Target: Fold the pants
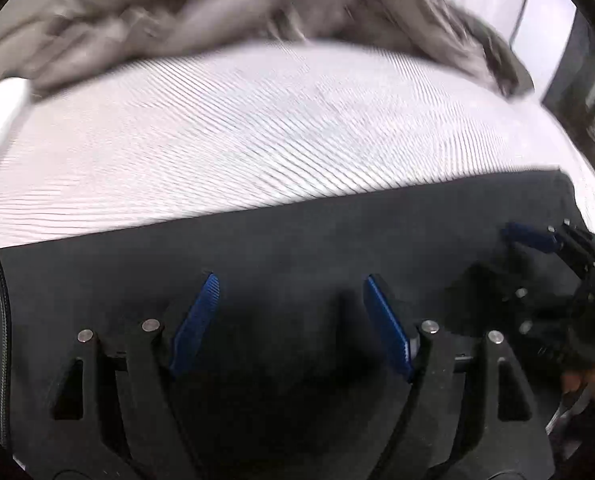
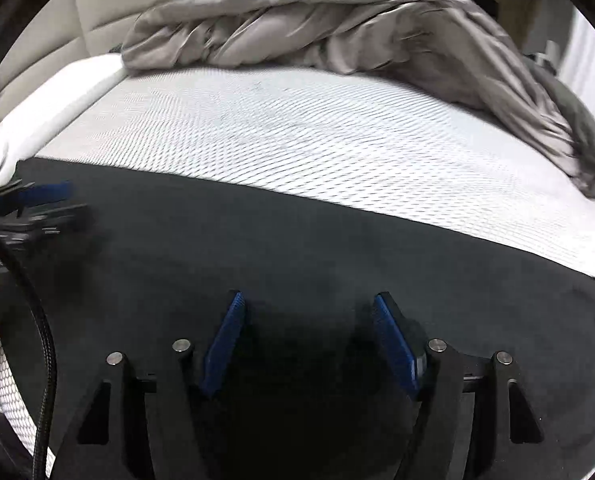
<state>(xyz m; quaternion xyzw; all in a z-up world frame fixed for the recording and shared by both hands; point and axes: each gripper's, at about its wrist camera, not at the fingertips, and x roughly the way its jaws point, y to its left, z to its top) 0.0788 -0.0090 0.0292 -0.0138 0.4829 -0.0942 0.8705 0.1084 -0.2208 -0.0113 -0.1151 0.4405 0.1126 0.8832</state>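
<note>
Your left gripper (image 1: 291, 320) and right gripper (image 2: 309, 338) both hang wide apart, holding nothing, over the flat dark soft pants (image 2: 297, 248) on the white bumpy mattress (image 2: 297, 128), so a shallow pinch could bunch the cloth crooked.

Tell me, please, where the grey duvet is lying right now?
The grey duvet lies bunched along the far side of the white mattress, beyond the dark pants, trailing down the right in the right wrist view.

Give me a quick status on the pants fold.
Left gripper open, right gripper open, both above the pants. Pants lie flat on the mattress. Blanket bunched at far end, clear of them.
</note>
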